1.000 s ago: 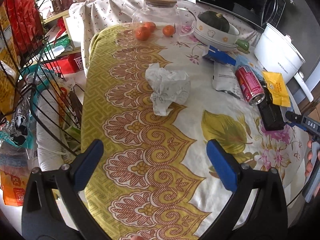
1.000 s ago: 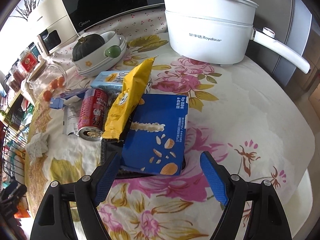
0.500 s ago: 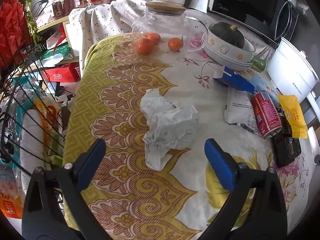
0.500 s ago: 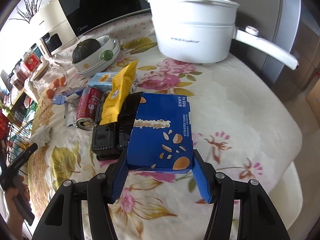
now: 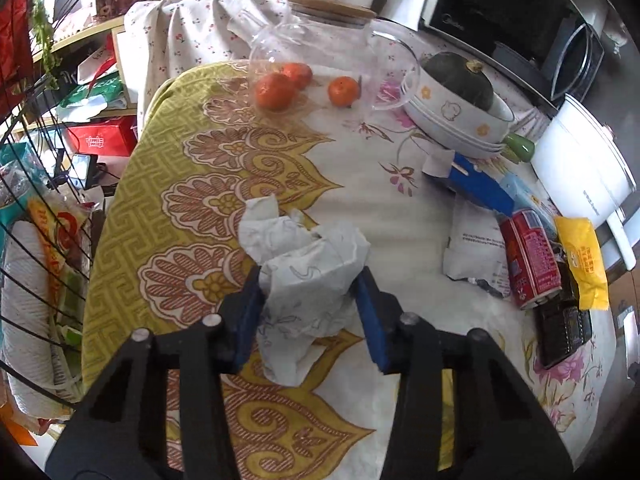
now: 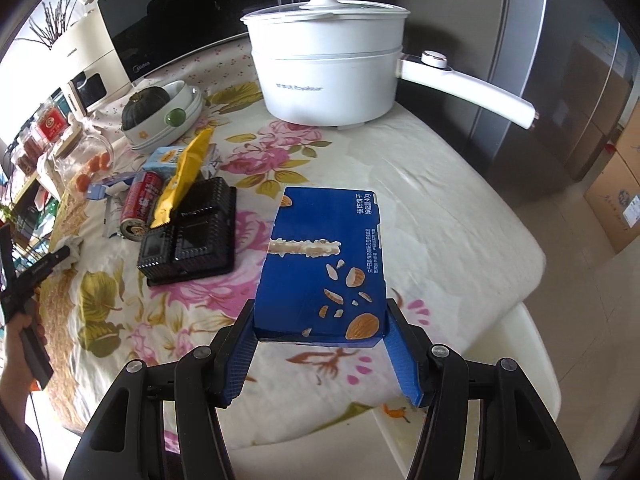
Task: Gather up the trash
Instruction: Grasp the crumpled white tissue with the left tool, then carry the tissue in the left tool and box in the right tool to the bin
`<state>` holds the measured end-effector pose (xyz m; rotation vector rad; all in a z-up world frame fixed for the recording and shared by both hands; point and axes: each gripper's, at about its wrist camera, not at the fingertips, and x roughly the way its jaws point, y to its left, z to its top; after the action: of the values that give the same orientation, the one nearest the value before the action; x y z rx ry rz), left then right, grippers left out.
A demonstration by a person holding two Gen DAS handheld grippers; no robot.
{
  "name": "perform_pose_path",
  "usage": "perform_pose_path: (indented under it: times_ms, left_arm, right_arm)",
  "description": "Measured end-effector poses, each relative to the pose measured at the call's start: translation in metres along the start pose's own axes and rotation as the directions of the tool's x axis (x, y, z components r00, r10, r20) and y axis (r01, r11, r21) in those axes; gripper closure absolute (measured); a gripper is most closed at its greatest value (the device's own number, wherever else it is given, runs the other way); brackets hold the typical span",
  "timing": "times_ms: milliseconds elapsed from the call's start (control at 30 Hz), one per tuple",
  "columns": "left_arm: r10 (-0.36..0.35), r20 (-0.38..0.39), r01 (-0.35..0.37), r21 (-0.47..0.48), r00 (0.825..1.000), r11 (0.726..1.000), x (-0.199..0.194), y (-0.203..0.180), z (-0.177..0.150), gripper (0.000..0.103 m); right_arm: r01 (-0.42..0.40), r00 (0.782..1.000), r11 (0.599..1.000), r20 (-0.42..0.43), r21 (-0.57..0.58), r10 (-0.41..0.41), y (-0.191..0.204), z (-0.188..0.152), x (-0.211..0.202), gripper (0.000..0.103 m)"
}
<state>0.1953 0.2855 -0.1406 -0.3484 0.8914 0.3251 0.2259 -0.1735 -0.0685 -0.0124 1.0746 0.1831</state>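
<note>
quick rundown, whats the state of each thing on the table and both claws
left claw: just closed, pads pinching the crumpled tissue
right claw: shut on the blue box, lifted off the cloth
red can: on its side
black tray: empty, flat
yellow wrapper: leaning on the tray
white pot: lid on

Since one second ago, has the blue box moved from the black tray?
Yes. The blue box, clamped in the right tool, no longer lies on the black tray; it has come off toward the table's near edge, apart from the tray.
</note>
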Motion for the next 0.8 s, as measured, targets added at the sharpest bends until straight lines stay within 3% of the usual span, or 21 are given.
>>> perform_pose_path:
  times_ms: [467, 800]
  left_arm:
    - [-0.081, -0.055, 0.086, 0.078, 0.995, 0.993, -0.043, -0.028, -0.018, 0.064]
    - [-0.156, -0.088, 0.168, 0.153, 0.984, 0.974, -0.083, -0.071, -0.042, 0.064]
  right_arm:
    - [-0.001, 1.000, 1.000, 0.019, 0.026, 0.001, -0.026, -0.023, -0.033, 0.042]
    - [-0.013, 0.999, 0.998, 0.037, 0.055, 0.011, -0.045, -0.042, -0.054, 0.042]
